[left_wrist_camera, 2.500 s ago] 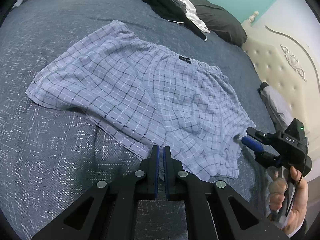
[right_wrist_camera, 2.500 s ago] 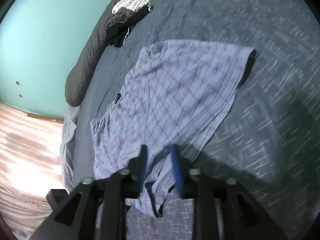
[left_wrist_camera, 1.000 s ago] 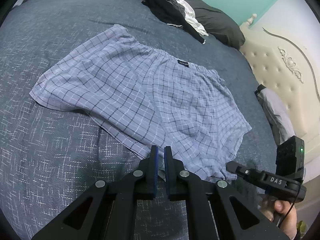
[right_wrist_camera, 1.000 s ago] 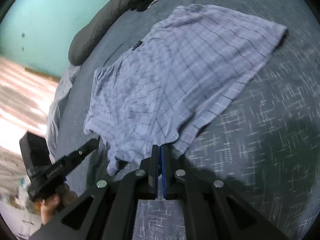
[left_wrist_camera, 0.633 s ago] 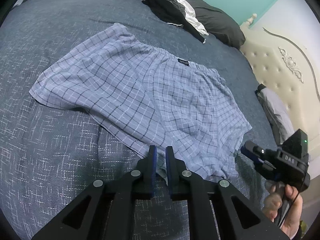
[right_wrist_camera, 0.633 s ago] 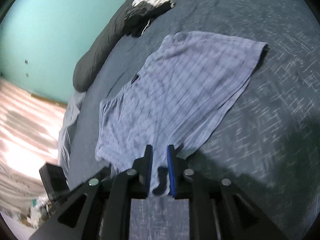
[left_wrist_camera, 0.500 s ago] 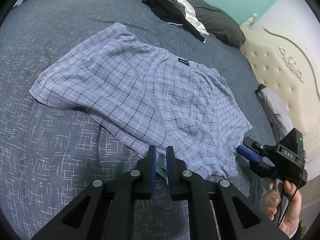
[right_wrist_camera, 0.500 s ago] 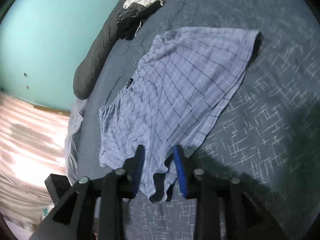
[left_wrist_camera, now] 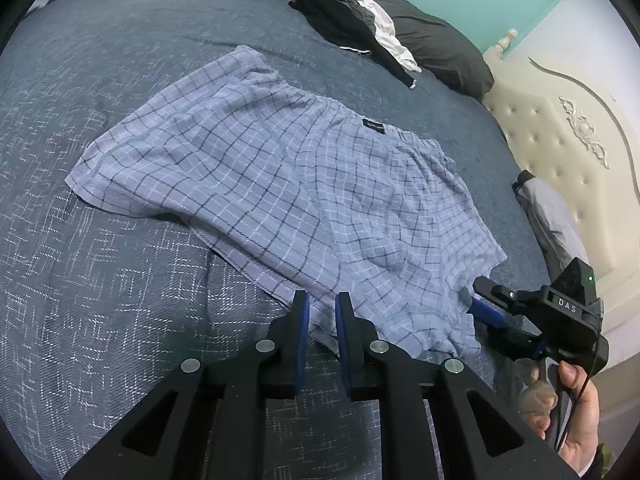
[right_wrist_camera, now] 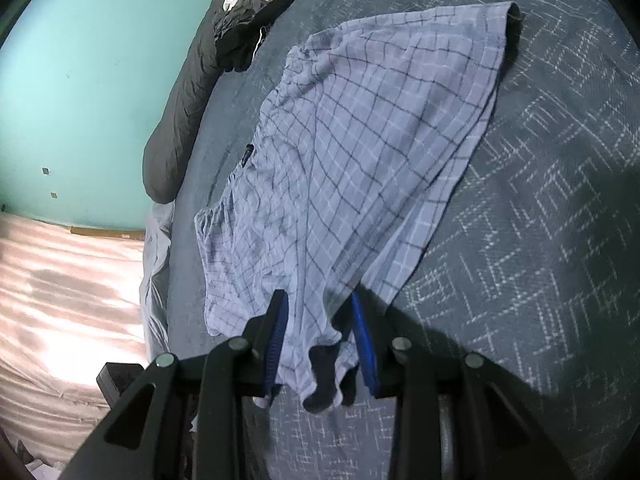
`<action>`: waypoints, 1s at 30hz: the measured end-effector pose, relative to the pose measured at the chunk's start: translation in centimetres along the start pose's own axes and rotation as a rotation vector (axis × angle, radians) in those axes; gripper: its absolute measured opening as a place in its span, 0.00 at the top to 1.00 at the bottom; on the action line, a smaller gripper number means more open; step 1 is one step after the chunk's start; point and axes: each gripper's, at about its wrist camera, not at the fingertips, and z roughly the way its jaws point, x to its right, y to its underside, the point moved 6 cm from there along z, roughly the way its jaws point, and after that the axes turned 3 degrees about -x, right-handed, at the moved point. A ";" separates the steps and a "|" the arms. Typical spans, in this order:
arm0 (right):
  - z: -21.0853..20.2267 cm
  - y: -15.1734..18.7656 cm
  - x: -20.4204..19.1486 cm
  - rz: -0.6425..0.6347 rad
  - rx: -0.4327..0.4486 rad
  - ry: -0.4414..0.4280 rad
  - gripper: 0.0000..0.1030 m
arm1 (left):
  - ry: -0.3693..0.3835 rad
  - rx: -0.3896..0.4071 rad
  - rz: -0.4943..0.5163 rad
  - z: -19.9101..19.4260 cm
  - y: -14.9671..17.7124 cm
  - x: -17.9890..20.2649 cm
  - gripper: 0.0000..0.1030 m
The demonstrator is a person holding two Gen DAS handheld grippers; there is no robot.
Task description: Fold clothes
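1. Change since the earlier frames: the right gripper [right_wrist_camera: 320, 340] was pinched shut a second ago and has just opened to a moderate gap. The left gripper [left_wrist_camera: 320, 316] has also been opening, from nearly shut to a narrow gap. The checked boxer shorts [left_wrist_camera: 280, 184] lie where they lay.
2. Task item: the shorts lie spread flat on the dark blue bedspread [left_wrist_camera: 100, 300], waistband toward the pillow [left_wrist_camera: 436, 44], leg hems toward both grippers.
3. Right gripper: the near leg hem sits between its parted fingers. The pads do not appear to press on it.
4. Left gripper: the fingers straddle the middle hem edge, and no grip is evident.
5. Risk: closing too shallow would catch one fabric layer only, and the fold would drag skewed. Closing too deep would likely pinch the bedspread as well.
6. Edges and room: open bedspread lies left of and beyond the shorts. A heap of dark clothes [left_wrist_camera: 352, 24] lies near the pillow, well apart. The bed edge and cream headboard [left_wrist_camera: 560, 152] limit room on the right.
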 end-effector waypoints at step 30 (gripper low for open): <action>-1.8 -0.4 0.4 -0.040 0.100 0.056 0.93 | -0.001 -0.008 0.000 0.4 0.0 0.1 0.83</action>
